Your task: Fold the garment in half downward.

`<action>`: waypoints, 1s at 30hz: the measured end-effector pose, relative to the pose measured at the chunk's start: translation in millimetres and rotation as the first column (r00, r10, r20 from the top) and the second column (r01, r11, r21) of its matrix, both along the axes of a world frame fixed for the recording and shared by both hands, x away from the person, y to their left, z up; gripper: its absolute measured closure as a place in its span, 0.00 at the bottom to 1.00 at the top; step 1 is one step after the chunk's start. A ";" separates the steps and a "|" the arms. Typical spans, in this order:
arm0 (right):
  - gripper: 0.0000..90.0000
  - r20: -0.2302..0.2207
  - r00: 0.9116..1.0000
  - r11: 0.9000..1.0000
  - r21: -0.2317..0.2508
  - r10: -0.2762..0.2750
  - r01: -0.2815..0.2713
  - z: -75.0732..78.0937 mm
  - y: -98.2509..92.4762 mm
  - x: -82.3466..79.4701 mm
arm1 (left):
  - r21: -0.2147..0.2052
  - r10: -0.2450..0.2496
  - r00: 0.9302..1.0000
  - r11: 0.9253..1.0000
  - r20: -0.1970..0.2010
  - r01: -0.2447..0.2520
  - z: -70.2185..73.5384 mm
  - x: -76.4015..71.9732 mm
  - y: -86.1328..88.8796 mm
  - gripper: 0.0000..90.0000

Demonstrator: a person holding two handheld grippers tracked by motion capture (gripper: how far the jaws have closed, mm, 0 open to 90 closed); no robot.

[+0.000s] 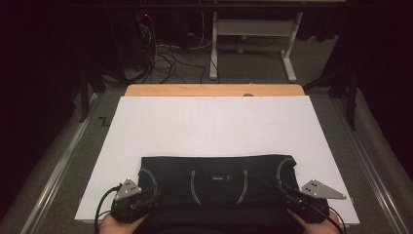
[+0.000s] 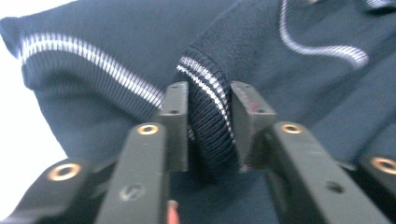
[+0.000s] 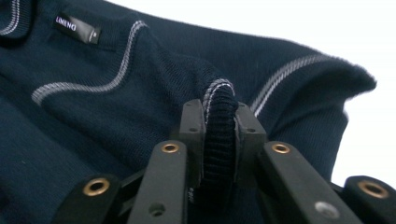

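Inspector A: Any containers on the table (image 1: pixel 216 89)?

Inspector B: I see none. A white board (image 1: pixel 214 126) covers the wooden top, and a folded dark sweater (image 1: pixel 219 183) lies on its near half, centred between left and right.

Inspector A: Left gripper (image 1: pixel 155 196)?

Inspector B: At the sweater's near left corner. In the left gripper view a ribbed, white-striped cuff (image 2: pixel 208 121) sits between the jaws, with a slight gap on the right pad, so the grip looks slack.

Inspector A: Right gripper (image 1: pixel 278 189)?

Inspector B: At the near right corner. Its jaws are closed tight on another ribbed cuff (image 3: pixel 219 135), both pads pressing the knit.

Inspector A: Edges and room?

Inspector B: The sweater's near edge runs close to the board's near edge. The far half of the board is bare, with open strips of white left and right of the garment.
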State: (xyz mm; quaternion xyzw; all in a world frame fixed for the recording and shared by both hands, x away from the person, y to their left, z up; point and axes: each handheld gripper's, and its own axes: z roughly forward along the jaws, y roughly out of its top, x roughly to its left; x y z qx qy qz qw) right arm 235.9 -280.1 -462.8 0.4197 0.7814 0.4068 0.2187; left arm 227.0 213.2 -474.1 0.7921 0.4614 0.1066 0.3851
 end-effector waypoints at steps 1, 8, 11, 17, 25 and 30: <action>0.80 -0.016 1.000 1.000 -0.002 -0.003 0.003 -2.0 -0.3 1.2 | -0.010 0.003 1.000 1.000 -0.009 -0.003 -0.7 2.0 1.7 0.59; 0.50 0.019 0.997 0.993 0.089 -0.075 0.073 2.9 -13.5 4.6 | -0.102 0.040 0.999 0.994 0.017 -0.038 6.4 10.6 21.2 0.31; 0.45 0.027 0.992 0.987 0.109 -0.122 0.118 5.3 -19.6 9.8 | -0.102 0.101 0.994 0.990 0.029 -0.097 8.8 19.6 30.4 0.30; 0.28 -0.006 0.973 0.969 0.087 -0.231 0.230 7.3 -24.6 41.1 | -0.085 0.211 0.977 0.973 -0.031 -0.213 -0.2 52.9 41.0 0.24; 0.29 -0.100 0.950 0.955 -0.002 -0.295 0.296 -8.2 -18.3 88.4 | -0.036 0.234 0.969 0.971 -0.082 -0.237 -8.7 83.3 28.9 0.23; 0.48 -0.138 0.953 0.963 -0.005 -0.269 0.271 -11.8 -15.3 86.5 | 0.006 0.199 0.978 0.980 -0.060 -0.199 -8.6 78.8 20.5 0.47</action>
